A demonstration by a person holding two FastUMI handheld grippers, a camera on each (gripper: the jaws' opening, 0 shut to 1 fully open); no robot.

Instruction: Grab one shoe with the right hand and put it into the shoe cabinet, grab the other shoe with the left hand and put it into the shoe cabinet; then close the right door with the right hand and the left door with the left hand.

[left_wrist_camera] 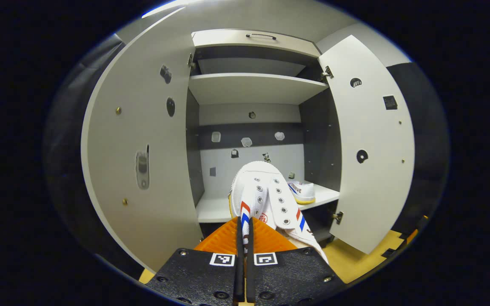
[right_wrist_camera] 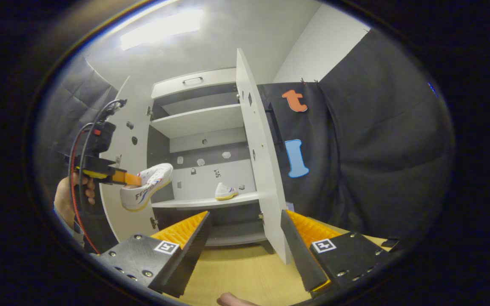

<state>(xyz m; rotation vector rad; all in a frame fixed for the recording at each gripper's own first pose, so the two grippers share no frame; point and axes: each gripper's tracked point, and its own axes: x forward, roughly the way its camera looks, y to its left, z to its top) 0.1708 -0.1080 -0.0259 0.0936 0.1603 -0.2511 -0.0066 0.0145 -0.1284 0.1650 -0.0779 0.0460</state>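
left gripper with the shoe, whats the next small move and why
Probably carry it forward and set it on the shelf. The left gripper is shut on the held shoe, which hangs short of the open cabinet, while the other shoe already sits on that shelf's right side, leaving room left.

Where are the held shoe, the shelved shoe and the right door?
Held shoe (left_wrist_camera: 266, 197): left gripper view, laced upper.
Shelved shoe (right_wrist_camera: 226, 191): right gripper view, its side.
Right door (left_wrist_camera: 370, 161): left gripper view, inner face.

a yellow wooden floor (right_wrist_camera: 245, 272) lies under dark cloth walls (right_wrist_camera: 377, 148) and a ceiling light (right_wrist_camera: 164, 25).
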